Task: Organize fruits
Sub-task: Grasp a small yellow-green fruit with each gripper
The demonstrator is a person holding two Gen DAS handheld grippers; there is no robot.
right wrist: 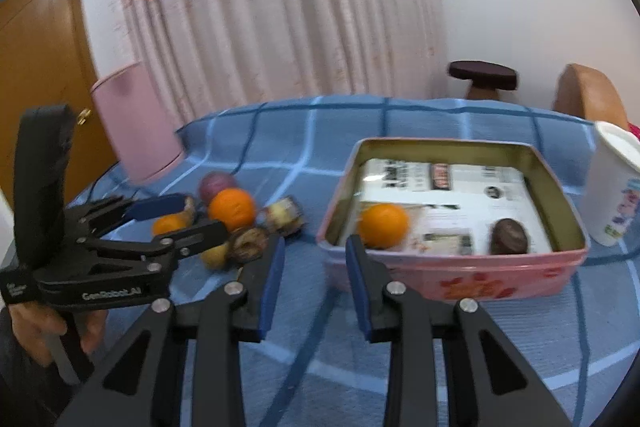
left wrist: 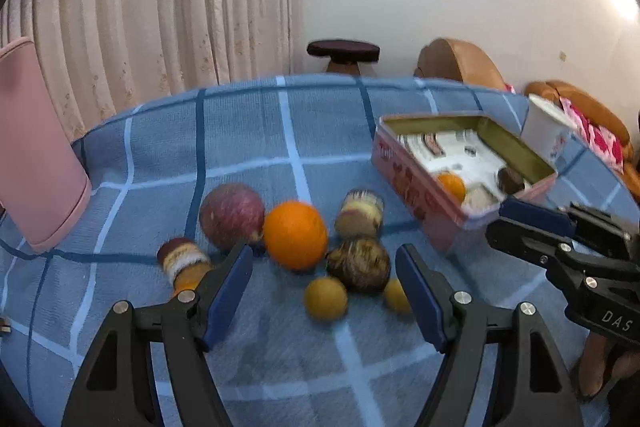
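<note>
Sorting loose fruit into the pink tin point(right wrist: 452, 285), which sits right of the pile on the blue checked table point(left wrist: 248, 131). Tin already holds one small orange point(right wrist: 383, 226) and one dark brown fruit point(right wrist: 509, 236) on its paper lining. My left gripper point(left wrist: 324, 287) has its jaws wide apart with nothing between them, aimed down at the pile: red apple point(left wrist: 231, 215), large orange point(left wrist: 295, 235), dark brown round fruit point(left wrist: 359, 264), small yellow fruit point(left wrist: 325, 297) closest between the tips. My right gripper point(right wrist: 315, 267) is empty, jaws partly apart, near the tin's front wall. Judgement: I am on the approach for the next pick. Next move calls for lowering the left jaws around one fruit without nudging its touching neighbours, which look ready to roll.
</note>
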